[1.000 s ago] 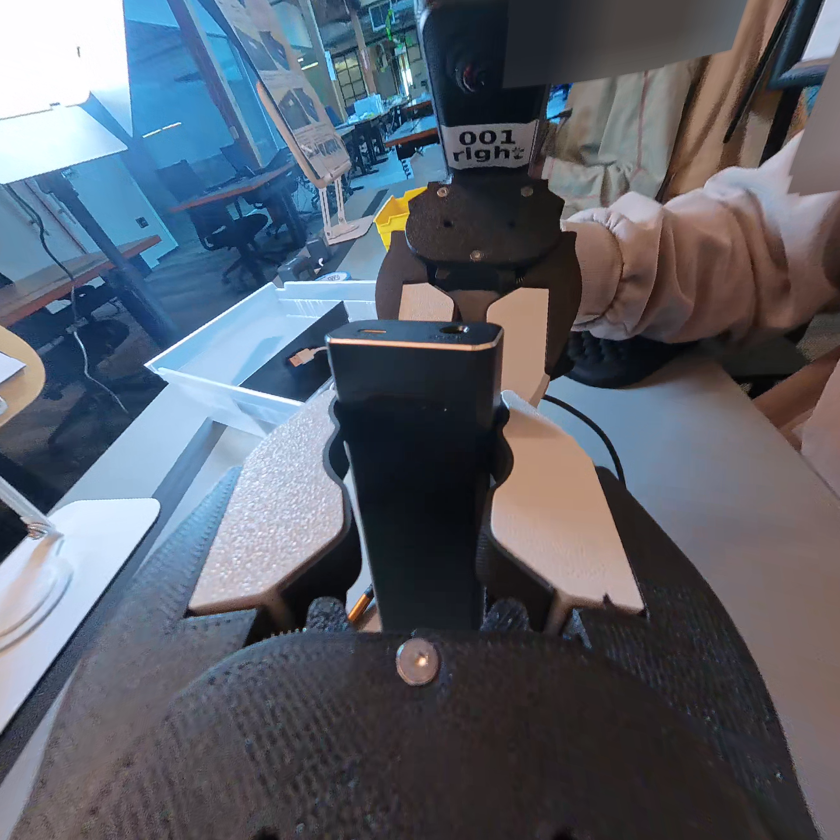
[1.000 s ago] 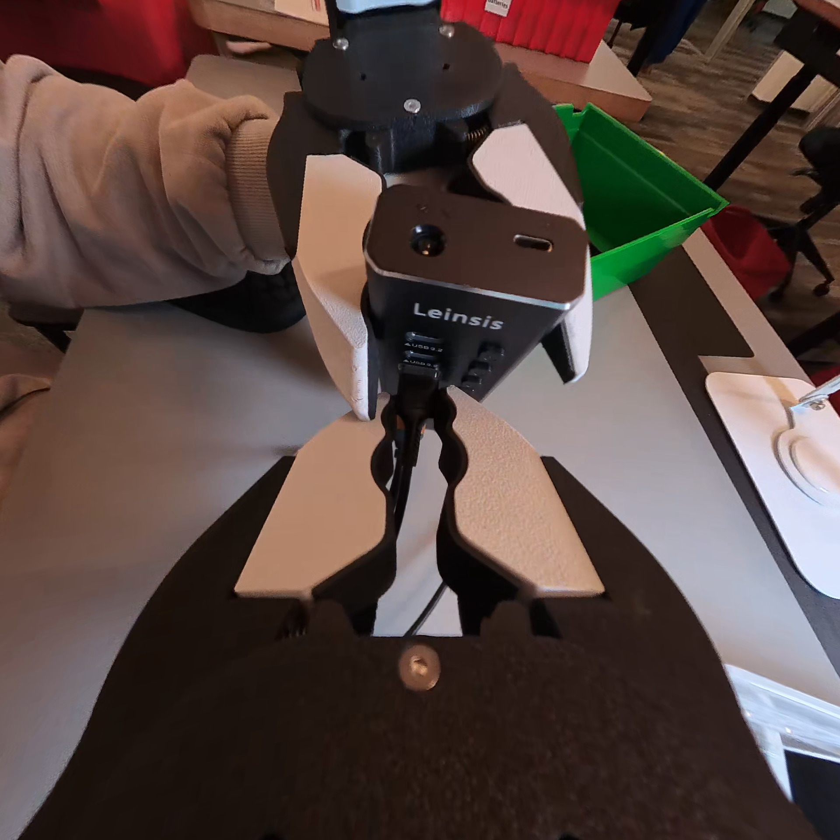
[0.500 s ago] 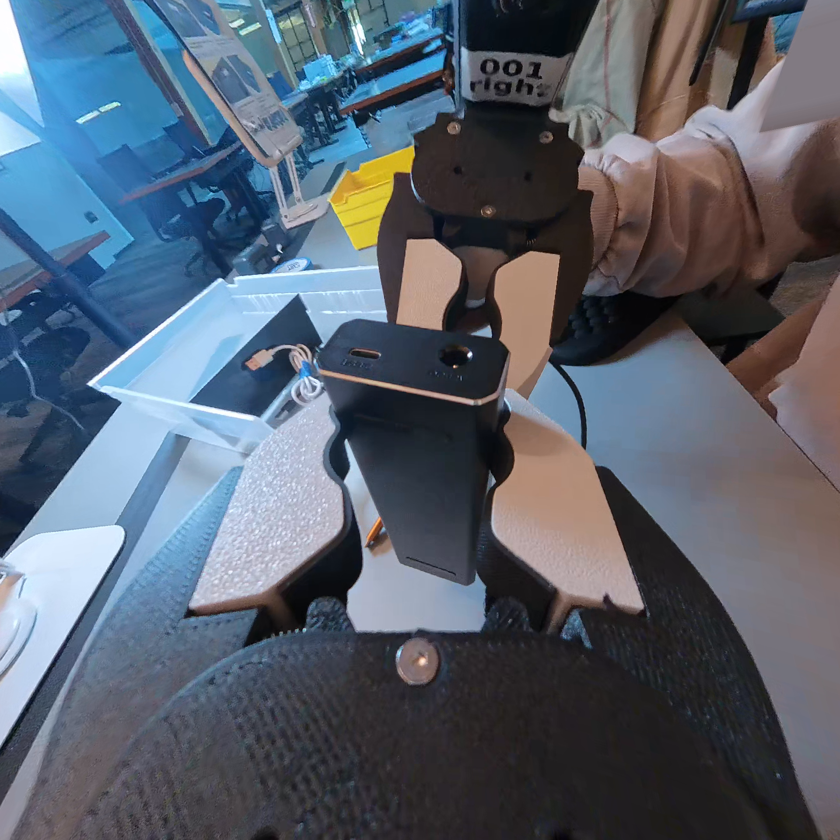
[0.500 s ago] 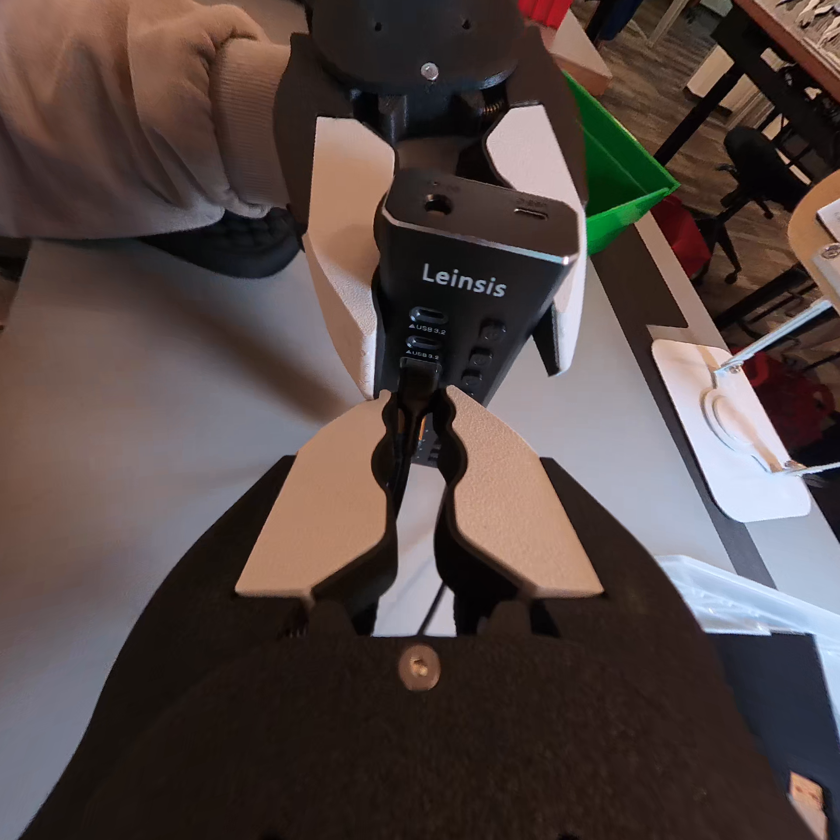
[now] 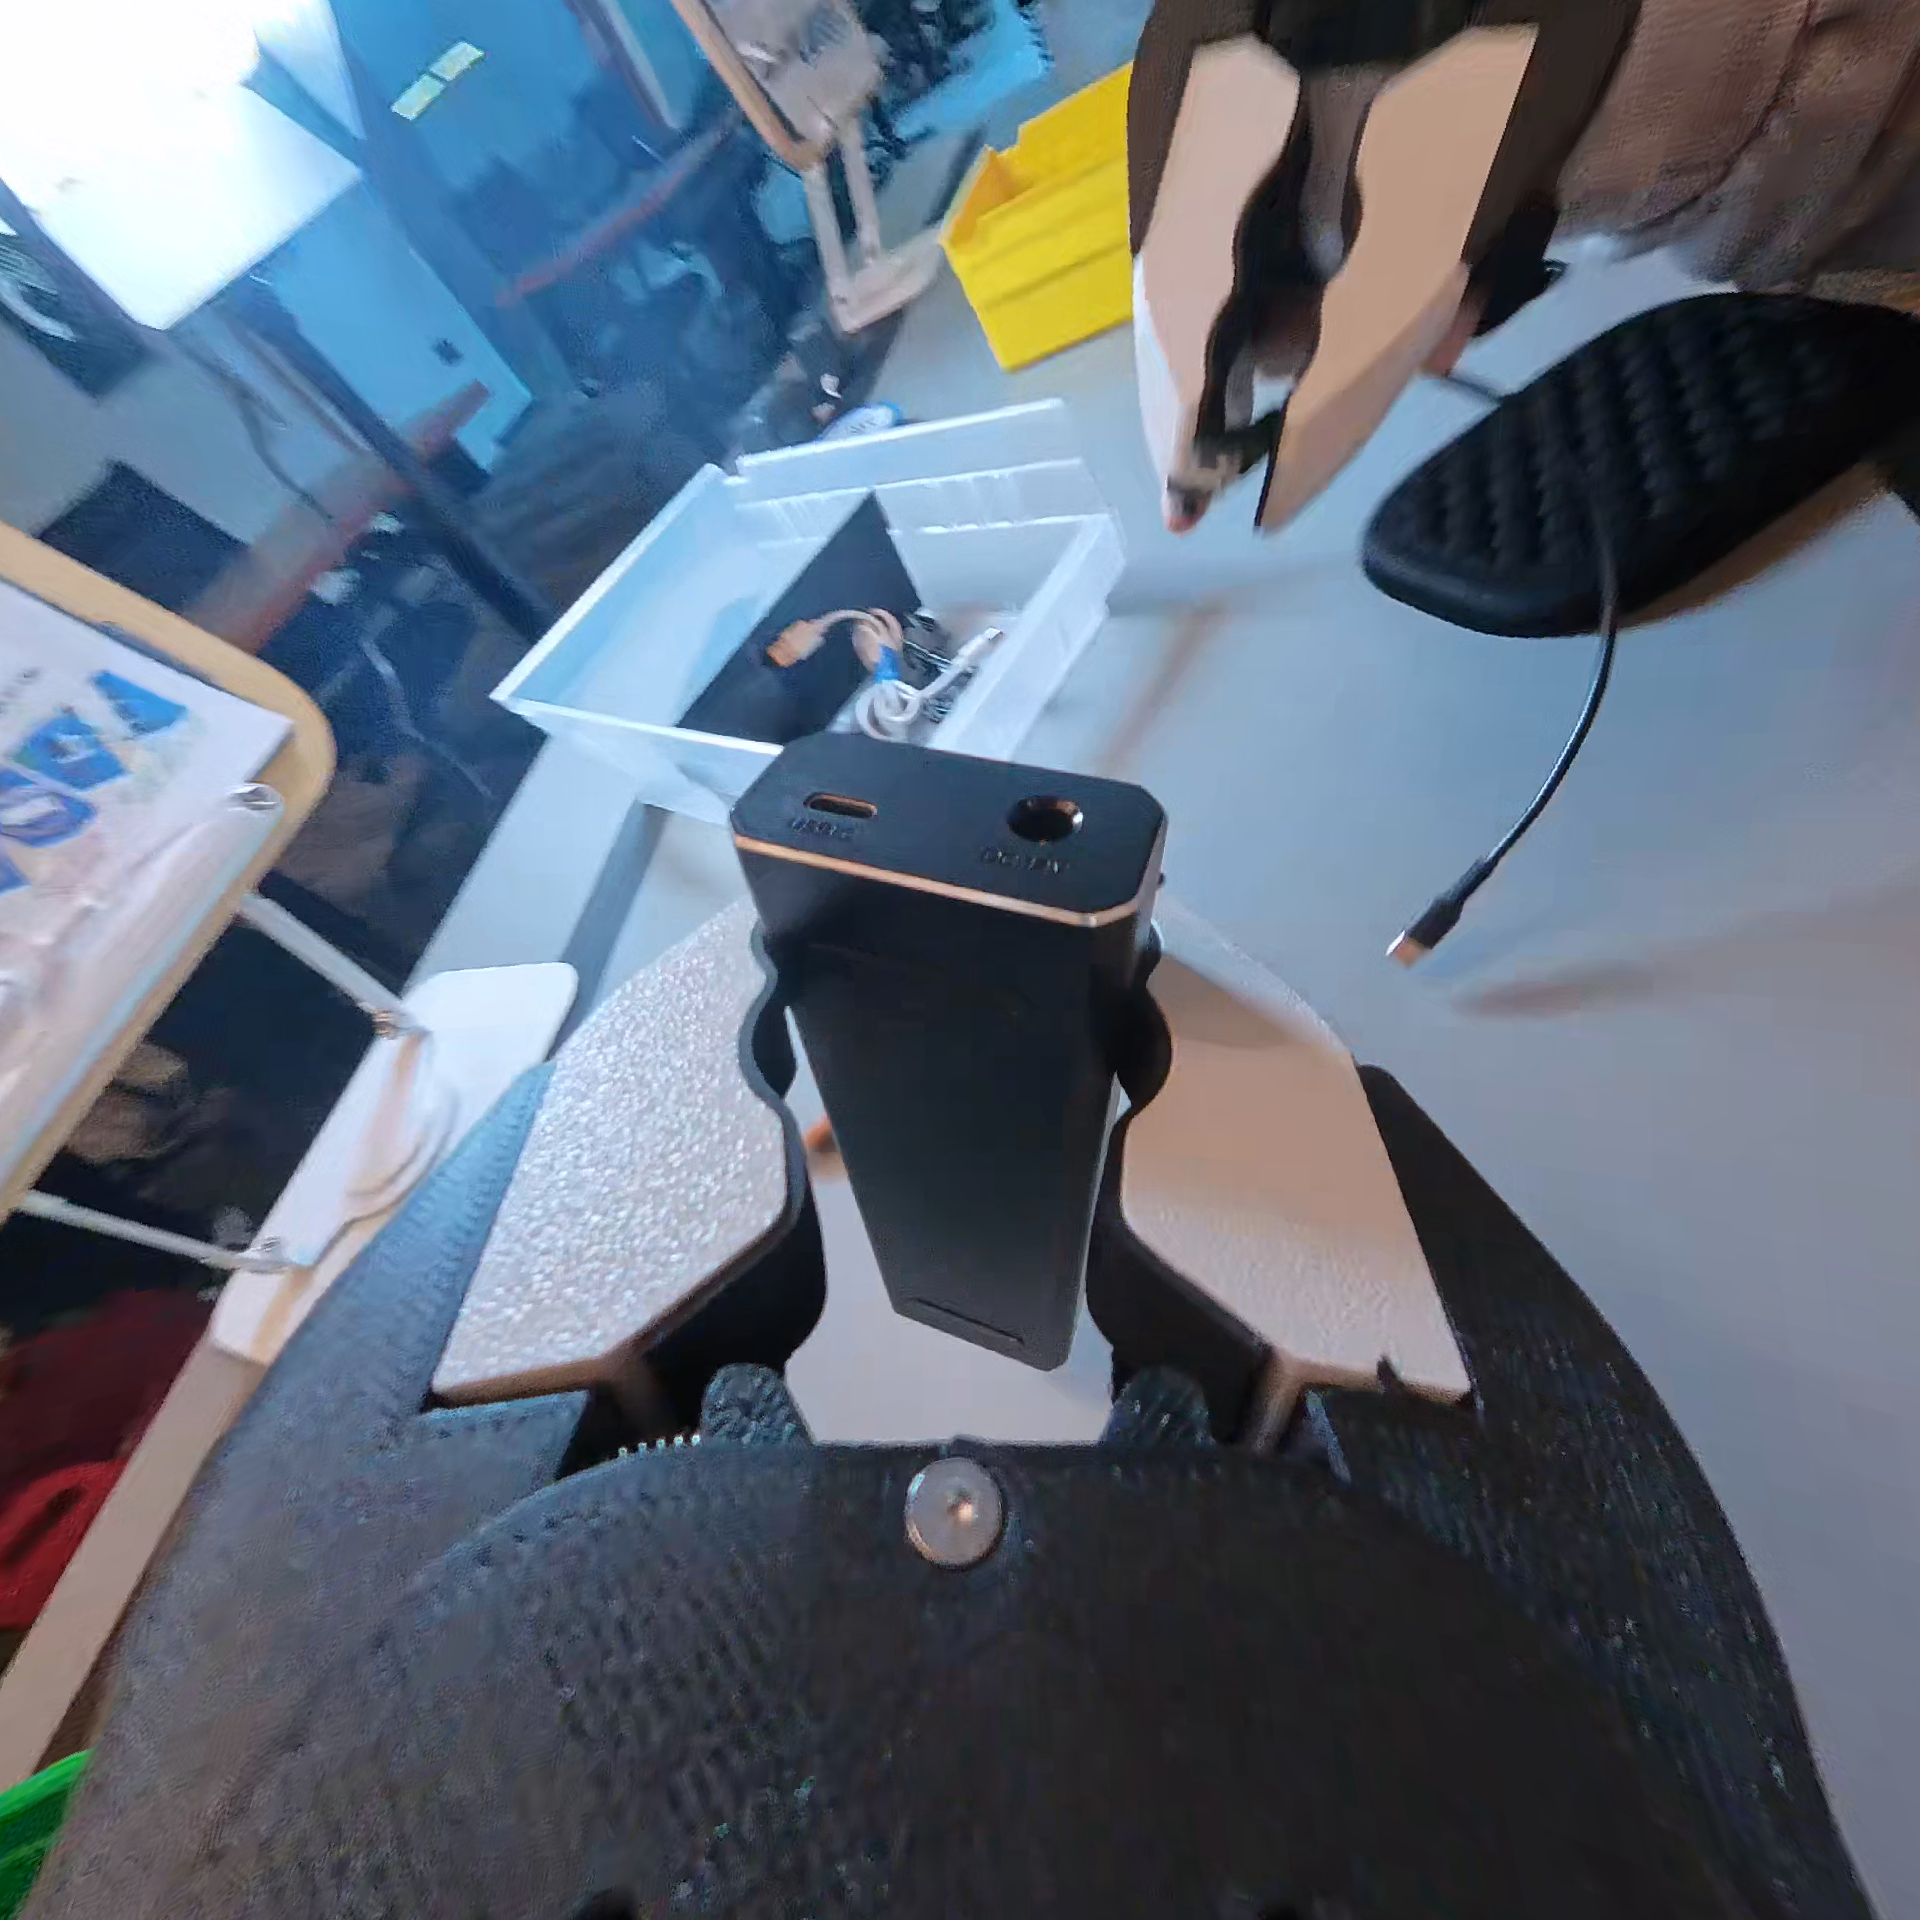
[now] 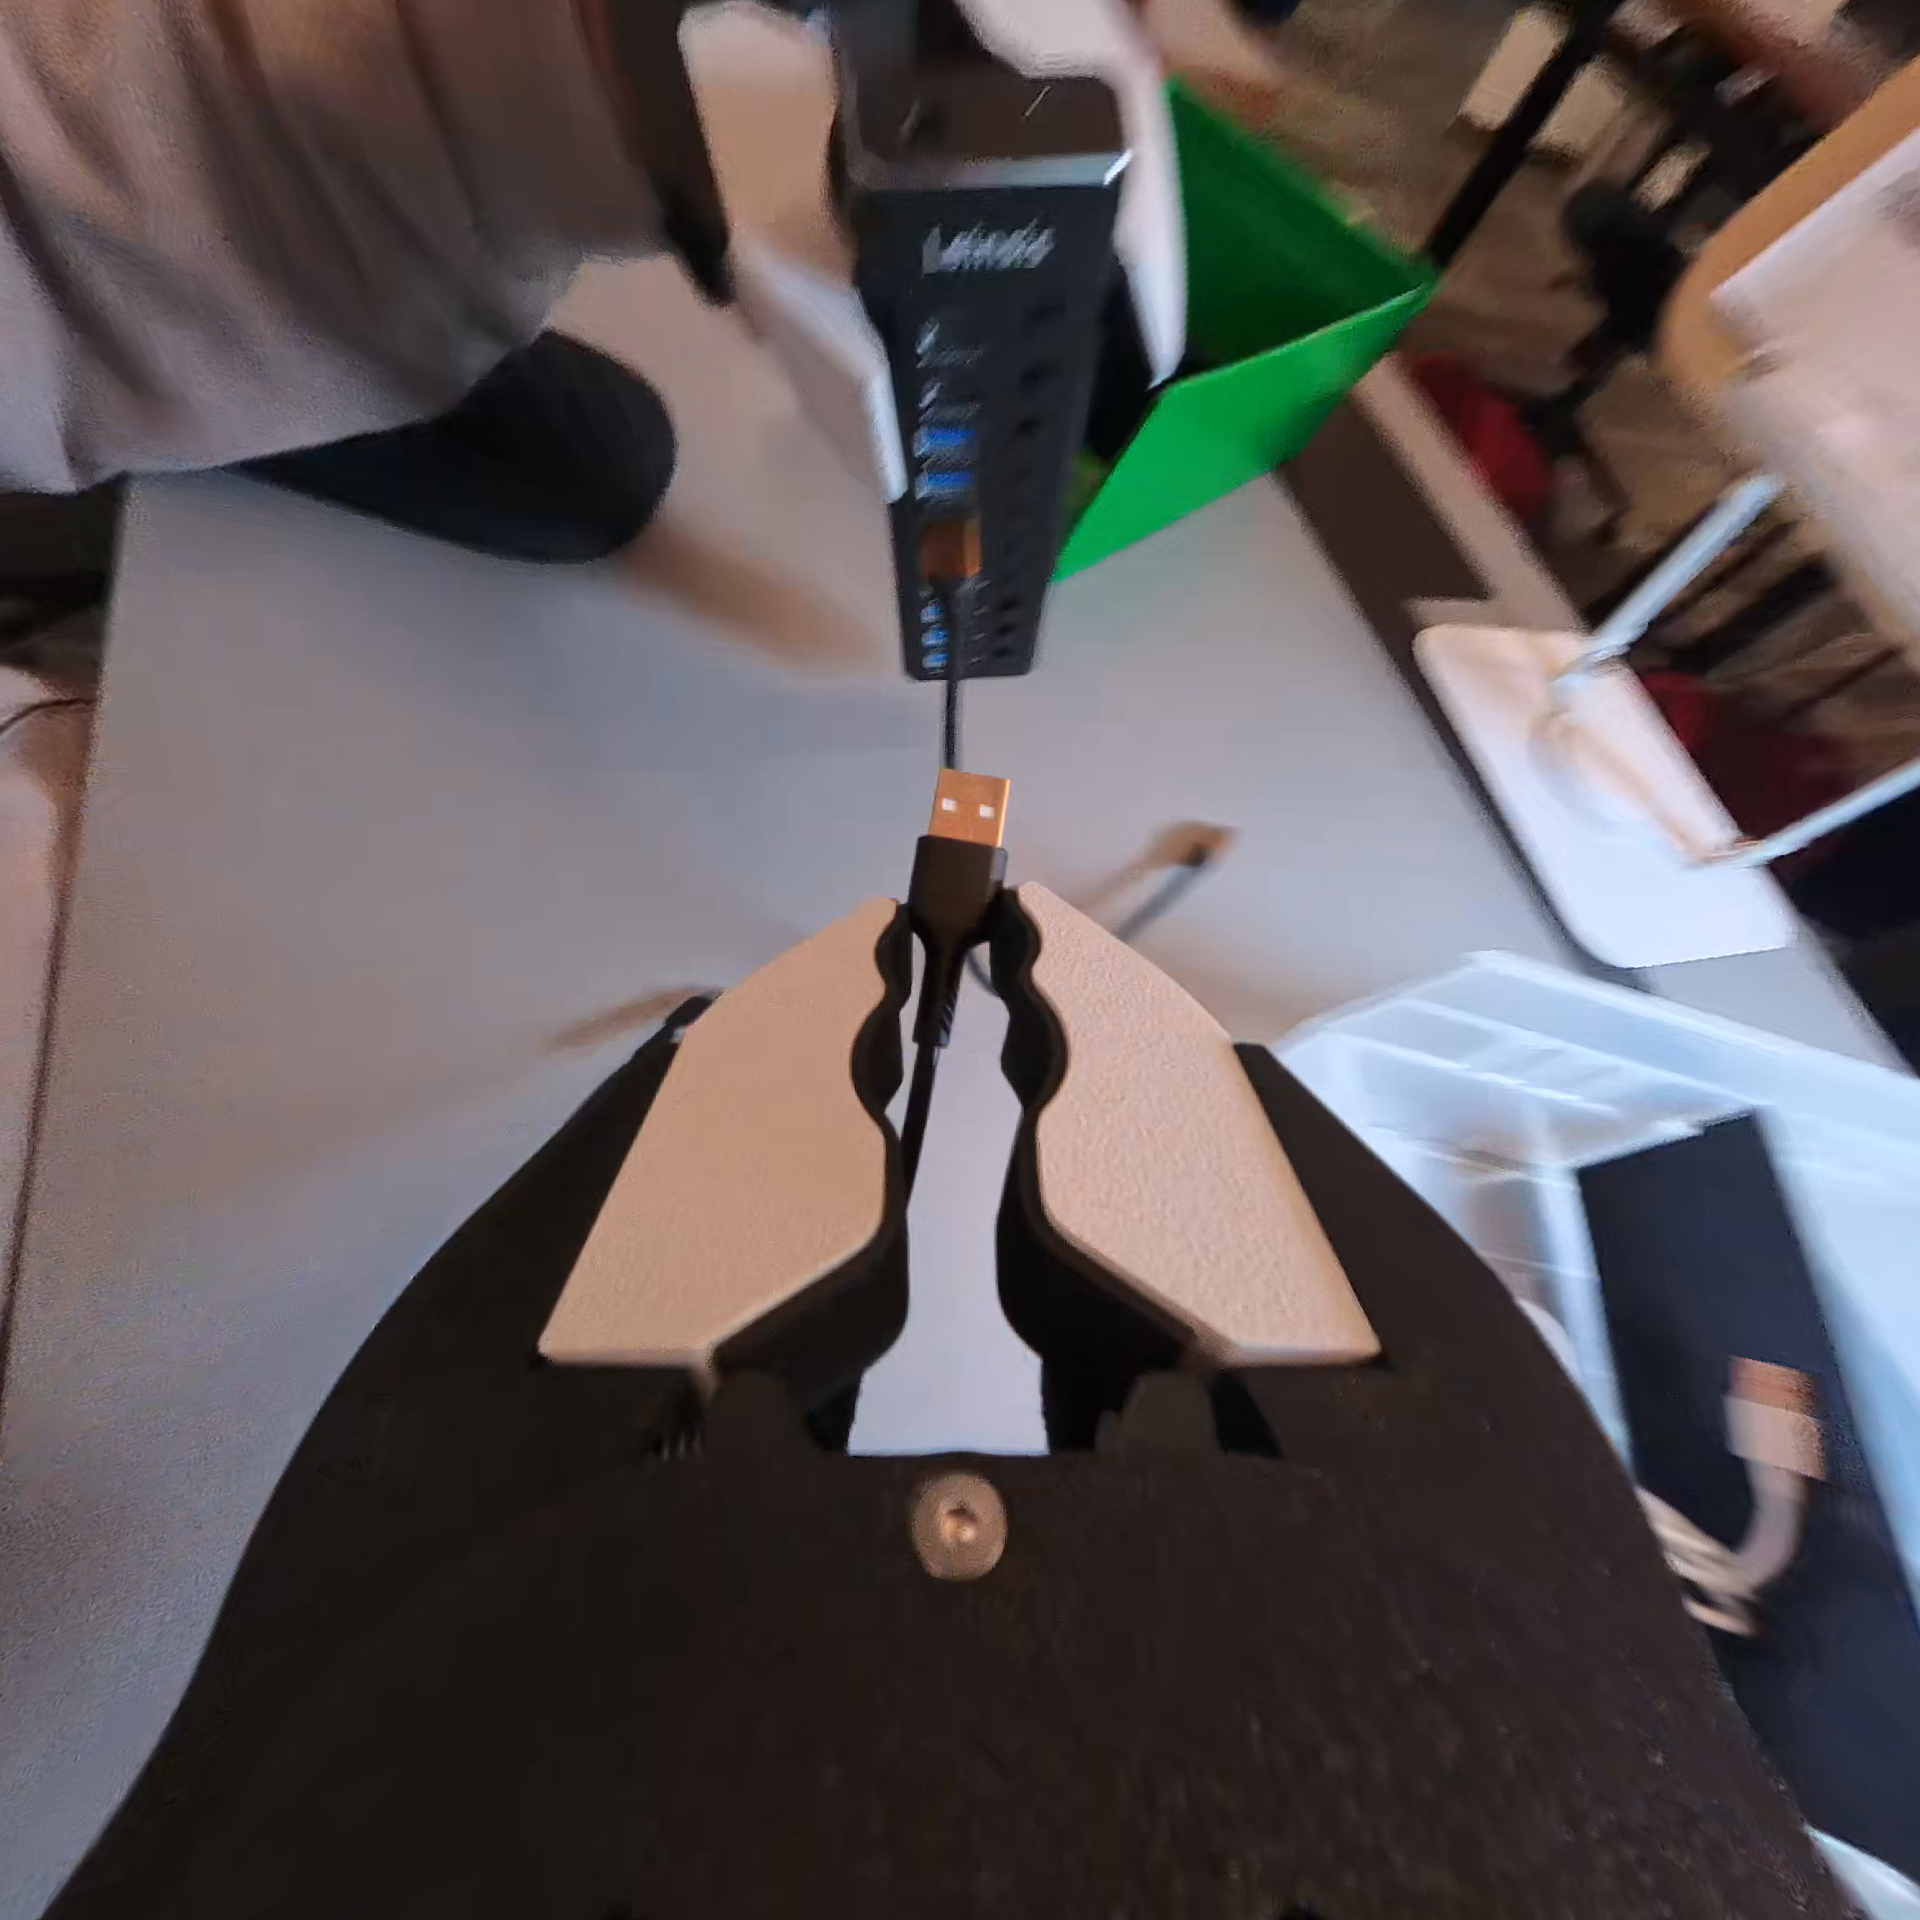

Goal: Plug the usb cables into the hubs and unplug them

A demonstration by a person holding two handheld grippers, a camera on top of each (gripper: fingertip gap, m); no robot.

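Since half a second ago we are pulling apart: the black USB cable with its gold-coloured flat plug [image 6: 970, 821] is now out of the port and well clear of the tall black metal hub [image 5: 951, 1039].

Our right claw [image 6: 954, 904] is pinching the cable's black plug housing, the bare plug sticking out just ahead of its tips. Our left claw [image 5: 951, 997] is pressing together on the hub's flanks, holding it upright above the pale grey surface [image 5: 1558, 1247]. From that claw's side, the cable's small far end is dangling free off to the right.

We judge that the swinging loose end could snag on the hub or drag across the surface, and a thin pinch on the housing could let the plug twist, spoiling any re-insertion.

Beyond the left claw, the white plastic tray [image 5: 665, 665] is holding a black insert and coiled white and orange cables. Behind the hub, as the right claw sees it, a green plastic bin [image 6: 1247, 416] is standing; we cannot tell its contents.
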